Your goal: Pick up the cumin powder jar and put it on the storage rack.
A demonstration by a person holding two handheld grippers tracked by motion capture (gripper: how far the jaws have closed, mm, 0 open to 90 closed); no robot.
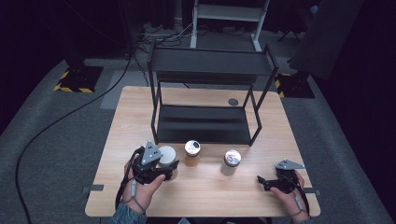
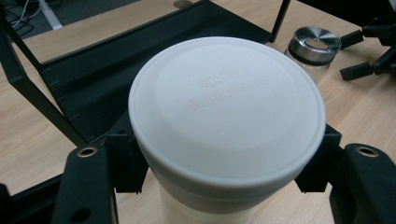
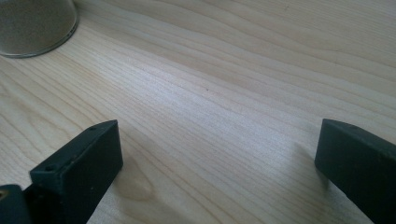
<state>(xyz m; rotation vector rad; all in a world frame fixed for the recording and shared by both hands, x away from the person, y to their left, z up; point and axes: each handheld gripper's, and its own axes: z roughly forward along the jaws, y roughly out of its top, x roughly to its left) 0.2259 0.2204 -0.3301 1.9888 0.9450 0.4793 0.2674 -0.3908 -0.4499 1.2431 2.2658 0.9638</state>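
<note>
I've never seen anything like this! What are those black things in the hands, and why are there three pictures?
A person sits at a wooden table and holds a grabbing tool in each hand. One picture looks down from above. The other two come from little cameras riding on the tools. The left tool squeezes a white jar just under its white lid. The right tool rests with its jaws open and nothing between them. On the table also stand two jars with shiny lids, in front of a black two-level rack.

High view: above table (image 1: 205,186), facing forward-down. Left gripper view: close over white-lidded jar (image 2: 227,112). Right gripper view: low, skimming tabletop. All share the table.
</note>
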